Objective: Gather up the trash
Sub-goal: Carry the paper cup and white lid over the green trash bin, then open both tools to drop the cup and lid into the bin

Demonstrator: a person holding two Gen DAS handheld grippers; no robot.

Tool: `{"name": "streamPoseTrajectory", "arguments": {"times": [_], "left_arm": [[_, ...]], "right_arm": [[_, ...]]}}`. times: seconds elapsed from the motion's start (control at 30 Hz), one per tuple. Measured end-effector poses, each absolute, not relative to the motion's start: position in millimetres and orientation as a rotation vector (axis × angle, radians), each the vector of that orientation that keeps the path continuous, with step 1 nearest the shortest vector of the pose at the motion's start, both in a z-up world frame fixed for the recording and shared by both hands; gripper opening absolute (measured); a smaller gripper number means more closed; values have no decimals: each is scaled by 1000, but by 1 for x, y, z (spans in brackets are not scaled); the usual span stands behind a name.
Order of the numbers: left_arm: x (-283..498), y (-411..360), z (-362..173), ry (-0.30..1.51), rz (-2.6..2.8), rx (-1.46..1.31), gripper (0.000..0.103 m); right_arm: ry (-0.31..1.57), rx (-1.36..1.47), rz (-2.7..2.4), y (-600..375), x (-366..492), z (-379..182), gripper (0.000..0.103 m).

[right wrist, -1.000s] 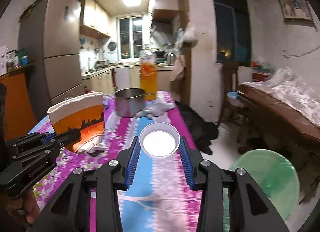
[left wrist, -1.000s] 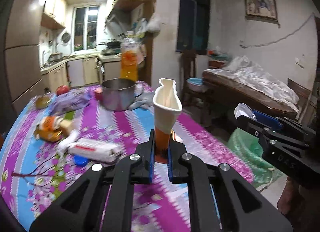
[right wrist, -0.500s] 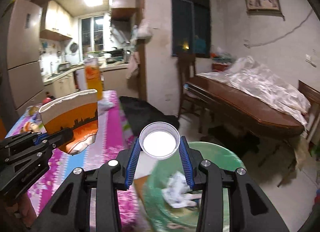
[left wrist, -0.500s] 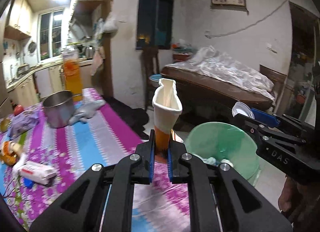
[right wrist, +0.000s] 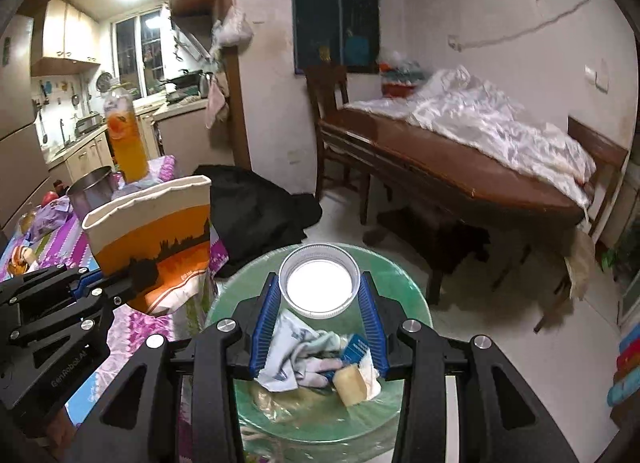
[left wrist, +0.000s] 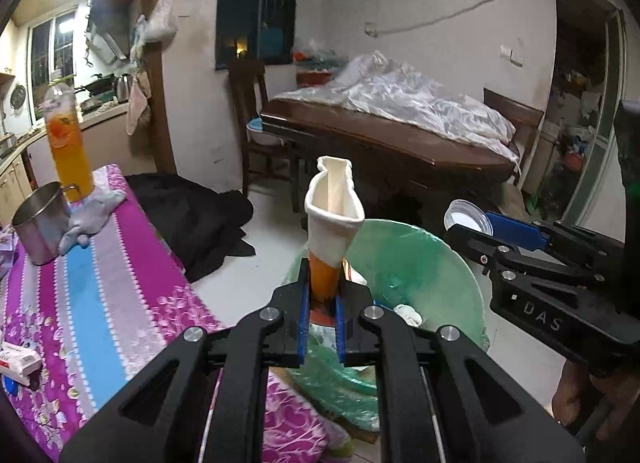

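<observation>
Both my grippers have swung from over the table to the green-lined trash bin (right wrist: pixel 404 303). My left gripper (left wrist: pixel 320 313) pinches a flattened orange-and-white paper cup (left wrist: pixel 334 219); my right gripper (right wrist: pixel 318 317) clasps a round white plastic lid (right wrist: pixel 319 284) above the bin.

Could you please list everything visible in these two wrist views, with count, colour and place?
paper cup: one, squashed, orange and white, in the left gripper
lid: one, white, round, between the right gripper's fingers, above the bin
trash bin: one, green-lined, on the floor by the table, holding crumpled trash
table: one, purple and blue cloth, left
metal pot: one, silver, on the table
juice bottle: one, orange, behind the pot
wooden table: one, brown, under a white sheet
left gripper: black, blue pads, shut on the cup
right gripper: black, blue pads, shut on the lid
</observation>
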State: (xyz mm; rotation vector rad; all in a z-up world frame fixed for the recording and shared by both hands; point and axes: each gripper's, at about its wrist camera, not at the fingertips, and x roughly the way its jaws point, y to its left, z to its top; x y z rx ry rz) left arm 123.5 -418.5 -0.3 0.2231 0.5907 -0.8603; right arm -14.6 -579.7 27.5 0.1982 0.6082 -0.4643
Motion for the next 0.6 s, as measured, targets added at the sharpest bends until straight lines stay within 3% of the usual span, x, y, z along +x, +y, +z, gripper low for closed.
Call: {"name": "streamPoseTrajectory", "arguments": {"times": [0.6], "left_arm": [[142, -475, -45, 766, -877, 320, 9]], "right_arm": [[739, 288, -473, -630, -6, -30, 41]]}}
